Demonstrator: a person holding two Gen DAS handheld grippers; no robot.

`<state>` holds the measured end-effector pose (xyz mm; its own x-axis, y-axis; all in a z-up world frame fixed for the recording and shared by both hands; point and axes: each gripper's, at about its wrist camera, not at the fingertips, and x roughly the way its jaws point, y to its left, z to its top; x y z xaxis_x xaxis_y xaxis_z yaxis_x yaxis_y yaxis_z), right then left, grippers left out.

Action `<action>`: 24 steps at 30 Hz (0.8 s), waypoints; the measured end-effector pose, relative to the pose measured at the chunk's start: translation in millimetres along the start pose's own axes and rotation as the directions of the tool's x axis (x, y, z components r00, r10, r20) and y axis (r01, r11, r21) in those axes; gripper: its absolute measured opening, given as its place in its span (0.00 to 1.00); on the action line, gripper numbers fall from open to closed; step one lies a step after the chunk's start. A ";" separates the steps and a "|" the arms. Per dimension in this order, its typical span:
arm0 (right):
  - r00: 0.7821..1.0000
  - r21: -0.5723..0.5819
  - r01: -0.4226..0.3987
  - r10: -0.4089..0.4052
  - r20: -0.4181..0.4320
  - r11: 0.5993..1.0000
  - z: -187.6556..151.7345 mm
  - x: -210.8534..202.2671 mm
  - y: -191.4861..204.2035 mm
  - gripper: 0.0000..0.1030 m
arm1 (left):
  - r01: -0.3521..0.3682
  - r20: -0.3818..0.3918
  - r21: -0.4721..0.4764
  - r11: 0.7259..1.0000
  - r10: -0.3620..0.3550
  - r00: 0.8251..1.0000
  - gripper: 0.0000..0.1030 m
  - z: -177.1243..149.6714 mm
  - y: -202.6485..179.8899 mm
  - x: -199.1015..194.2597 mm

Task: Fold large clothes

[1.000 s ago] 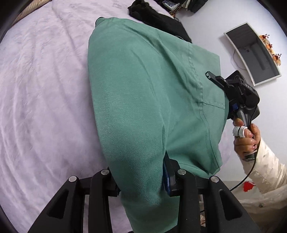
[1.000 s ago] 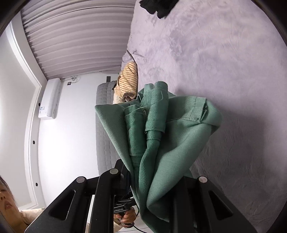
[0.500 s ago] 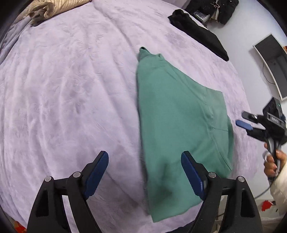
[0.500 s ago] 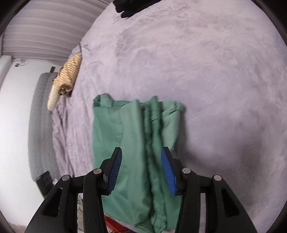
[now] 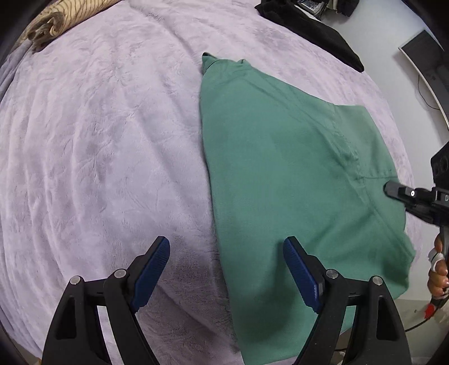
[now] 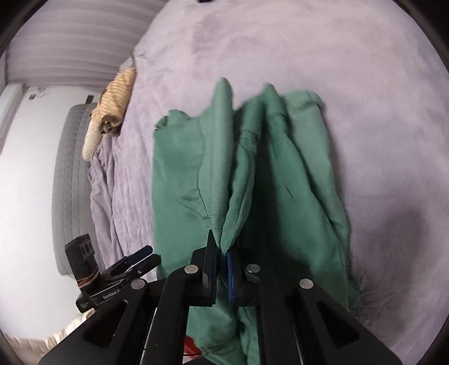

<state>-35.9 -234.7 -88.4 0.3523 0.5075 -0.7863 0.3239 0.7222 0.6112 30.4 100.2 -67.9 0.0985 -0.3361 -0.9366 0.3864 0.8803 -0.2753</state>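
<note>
A large green garment lies folded on the lilac bed cover, its near end hanging over the bed's edge. My left gripper is open and empty, hovering over the garment's left edge. My right gripper is shut on a pinched ridge of the green garment at its near edge. It also shows in the left wrist view at the garment's right side. The left gripper shows in the right wrist view, open, at the lower left.
A striped beige cloth lies at the bed's far left, also in the right wrist view. Black clothes lie at the far right edge. A monitor stands on the floor beyond. A grey headboard is at left.
Both grippers let the garment down onto the bed and opened. The left stayed open and drew closer. The right has shut again on a fold at the garment's near edge.
</note>
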 end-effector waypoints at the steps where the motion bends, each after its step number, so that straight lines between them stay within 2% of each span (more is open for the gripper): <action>1: 1.000 -0.055 0.020 -0.019 0.013 0.998 2.3 -10.4 11.1 0.05 | 0.001 0.005 0.019 1.000 -0.002 1.000 0.81 -1.2 -5.5 -2.1; 4: 0.993 -0.127 0.119 -0.116 0.024 0.985 12.6 -21.8 11.3 0.05 | -0.003 -0.007 0.074 0.997 0.004 1.000 0.81 -8.4 -23.4 4.4; 7: 0.968 -0.093 0.245 -0.248 -0.026 0.965 19.5 -1.0 -29.3 0.05 | 0.005 -0.047 0.111 0.994 0.000 0.999 0.82 -17.4 -43.6 31.5; 8: 0.964 -0.070 0.258 -0.262 -0.051 0.964 18.4 8.0 -44.4 0.05 | 0.002 -0.062 0.124 0.992 0.006 0.998 0.83 -21.2 -47.3 37.6; 10: 0.963 -0.038 0.256 -0.259 -0.070 0.966 17.6 22.1 -63.3 0.05 | -0.019 -0.074 0.145 0.989 0.030 0.997 0.90 -25.3 -53.6 45.6; 14: 0.966 -0.008 0.249 -0.249 -0.063 0.968 16.3 13.9 -58.8 0.06 | -0.038 -0.072 0.143 0.989 0.049 0.996 0.90 -24.3 -51.7 28.9; 17: 0.960 -0.043 0.276 -0.278 -0.040 0.960 7.7 -10.8 -37.5 0.08 | -0.036 -0.049 0.139 0.990 0.043 0.998 0.90 -26.1 -44.8 6.4; 19: 0.967 -0.075 0.255 -0.256 -0.009 0.964 -4.3 -30.9 -19.7 0.08 | -0.024 -0.051 0.142 0.990 0.032 0.998 0.90 -30.3 -42.0 -1.1; 21: 0.976 -0.115 0.213 -0.215 -0.008 0.970 -22.3 -39.7 -1.6 0.08 | -0.025 -0.073 0.153 0.988 0.037 0.997 0.90 -39.7 -42.2 -0.2; 24: 0.965 -0.206 0.248 -0.260 -0.036 0.947 -51.8 -34.6 15.3 0.08 | -0.055 -0.092 0.198 0.979 0.074 0.993 0.90 -61.0 -44.6 10.9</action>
<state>-88.6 -216.8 -56.5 0.2240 0.3188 -0.9210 0.2134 0.9060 0.3655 -41.7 77.6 -79.1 0.0426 -0.2377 -0.9704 0.5546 0.8135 -0.1749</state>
